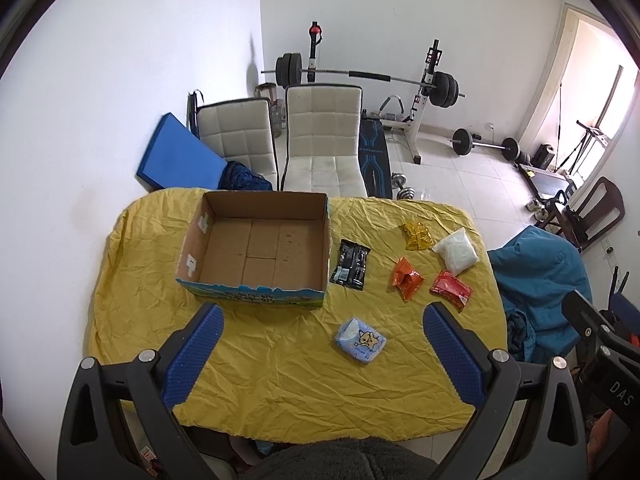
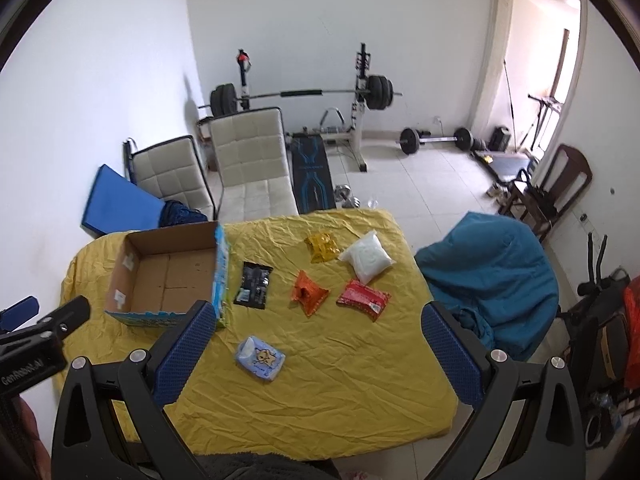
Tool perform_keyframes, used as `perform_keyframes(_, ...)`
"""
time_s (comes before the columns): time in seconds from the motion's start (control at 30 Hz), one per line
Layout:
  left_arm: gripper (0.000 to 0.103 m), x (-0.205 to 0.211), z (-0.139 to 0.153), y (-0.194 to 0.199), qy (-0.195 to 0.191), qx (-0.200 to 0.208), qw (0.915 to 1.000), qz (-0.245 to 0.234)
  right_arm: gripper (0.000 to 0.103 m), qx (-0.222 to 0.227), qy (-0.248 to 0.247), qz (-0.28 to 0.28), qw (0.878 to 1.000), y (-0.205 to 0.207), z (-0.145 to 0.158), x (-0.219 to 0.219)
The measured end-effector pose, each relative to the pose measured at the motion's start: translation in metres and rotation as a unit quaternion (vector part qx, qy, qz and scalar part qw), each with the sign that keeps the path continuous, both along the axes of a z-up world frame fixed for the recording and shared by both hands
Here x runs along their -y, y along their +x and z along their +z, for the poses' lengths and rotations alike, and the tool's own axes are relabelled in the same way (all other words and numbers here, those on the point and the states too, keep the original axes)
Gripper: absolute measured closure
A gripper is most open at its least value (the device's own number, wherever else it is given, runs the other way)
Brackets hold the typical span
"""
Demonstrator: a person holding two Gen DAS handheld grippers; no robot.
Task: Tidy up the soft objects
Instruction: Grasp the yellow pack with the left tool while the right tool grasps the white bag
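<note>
An open cardboard box (image 1: pixel 256 246) (image 2: pixel 168 276) stands empty on the yellow-covered table (image 1: pixel 280 368) (image 2: pixel 340 380). To its right lie a black packet (image 1: pixel 351 264) (image 2: pixel 253 285), an orange packet (image 1: pixel 406 278) (image 2: pixel 310 293), a red packet (image 1: pixel 451 290) (image 2: pixel 363 299), a yellow packet (image 1: pixel 417 235) (image 2: pixel 322 246) and a white bag (image 1: pixel 457 250) (image 2: pixel 366 256). A light blue tissue pack (image 1: pixel 361 340) (image 2: pixel 260 358) lies nearer. My left gripper (image 1: pixel 324 348) and right gripper (image 2: pixel 316 348) are both open, empty and held above the near table edge.
Two white padded chairs (image 1: pixel 320 140) (image 2: pixel 252 160) stand behind the table. A teal beanbag (image 1: pixel 540 280) (image 2: pixel 492 272) sits at the table's right. A barbell rack (image 1: pixel 428 92), weights and a blue mat (image 1: pixel 180 156) stand further back.
</note>
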State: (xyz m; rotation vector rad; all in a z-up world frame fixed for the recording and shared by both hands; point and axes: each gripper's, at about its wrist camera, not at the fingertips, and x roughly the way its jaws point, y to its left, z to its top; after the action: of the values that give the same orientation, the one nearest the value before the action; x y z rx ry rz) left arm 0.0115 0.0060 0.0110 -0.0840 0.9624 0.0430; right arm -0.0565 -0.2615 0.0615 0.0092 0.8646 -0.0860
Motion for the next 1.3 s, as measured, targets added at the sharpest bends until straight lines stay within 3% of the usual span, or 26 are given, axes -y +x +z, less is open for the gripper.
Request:
perform_keyframes(0.17,0.001,0.011,-0.037,0.052,-0.001,-0.031,0.9995,-0.009,0.000,-0.058,0.003,-0.019,0.998,0.054,-0.050,0.040)
perform_keyframes(0.27,0.001,0.020,-0.078,0.087,-0.006,-0.080,0.9967,-0.016,0.000,-0.103,-0.002,-0.027,0.994,0.086,-0.091,0.065)
perform_keyframes(0.4,0.001,0.032,-0.137,0.134,-0.040,-0.158,0.9864,-0.022,0.000,-0.163,0.001,-0.026,0.986,0.137,-0.154,0.102)
perform_keyframes(0.53,0.001,0.057,-0.184,0.189,-0.056,-0.208,0.9761,-0.028,0.000,-0.206,-0.003,-0.028,0.978,0.196,-0.213,0.136)
perform_keyframes(0.77,0.001,0.098,-0.254,0.275,-0.049,-0.248,0.9671,-0.029,0.000,-0.251,-0.018,-0.011,0.968,0.318,-0.307,0.179)
perform_keyframes(0.9,0.001,0.128,-0.306,0.324,-0.043,-0.291,0.9549,-0.043,0.000,-0.276,-0.037,0.031,0.960,0.373,-0.356,0.174)
perform_keyframes(1.0,0.001,0.150,-0.336,0.349,-0.025,-0.310,0.9488,-0.056,0.000,-0.293,-0.055,0.058,0.953,0.398,-0.386,0.163)
perform_keyframes(1.17,0.001,0.170,-0.361,0.374,-0.008,-0.319,0.9447,-0.074,0.000,-0.346,-0.070,0.079,0.932,0.424,-0.434,0.156)
perform_keyframes(1.2,0.001,0.172,-0.363,0.378,-0.005,-0.320,0.9444,-0.075,0.004,-0.359,-0.076,0.071,0.928,0.428,-0.444,0.159)
perform_keyframes(1.23,0.001,0.174,-0.365,0.381,-0.004,-0.320,0.9443,-0.076,0.012,-0.366,-0.067,0.065,0.926,0.431,-0.450,0.164)
perform_keyframes(1.3,0.001,0.179,-0.370,0.388,-0.011,-0.321,0.9436,-0.081,0.013,-0.379,-0.016,0.033,0.925,0.435,-0.457,0.179)
